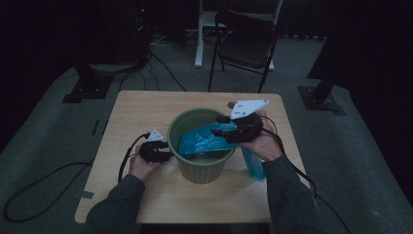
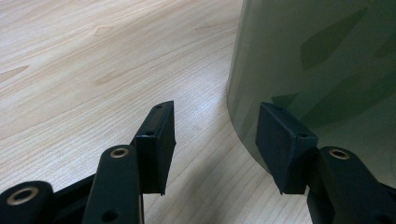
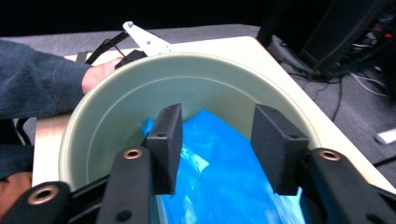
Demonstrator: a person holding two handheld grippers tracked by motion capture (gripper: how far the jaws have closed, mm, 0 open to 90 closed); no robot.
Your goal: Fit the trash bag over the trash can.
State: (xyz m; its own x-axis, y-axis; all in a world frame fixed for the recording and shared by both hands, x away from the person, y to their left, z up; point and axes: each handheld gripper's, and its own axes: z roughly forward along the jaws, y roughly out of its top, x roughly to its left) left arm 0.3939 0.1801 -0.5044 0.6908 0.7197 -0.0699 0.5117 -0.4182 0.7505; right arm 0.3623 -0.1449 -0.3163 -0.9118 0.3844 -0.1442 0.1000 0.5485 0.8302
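Note:
A pale green plastic bucket [image 1: 201, 169] stands in the middle of the wooden table [image 1: 141, 112]. A blue plastic bag [image 1: 200, 141] lies partly inside it and hangs over the right rim down the outer wall. My right gripper [image 1: 225, 127] hovers over the right rim, pointing into the bucket. In the right gripper view its jaws [image 3: 217, 140] stand open, with the blue bag [image 3: 219, 172] under and between them, not pinched. My left gripper [image 1: 163, 150] rests low at the bucket's left side. Its jaws [image 2: 217, 140] are open beside the bucket wall [image 2: 317, 60], holding nothing.
A black folding chair [image 1: 246, 41] and a white table leg [image 1: 199, 34] stand on the grey carpet beyond the table. Black cables [image 1: 44, 183] trail off the table's left side onto the floor. Dark stand bases sit at far left and far right.

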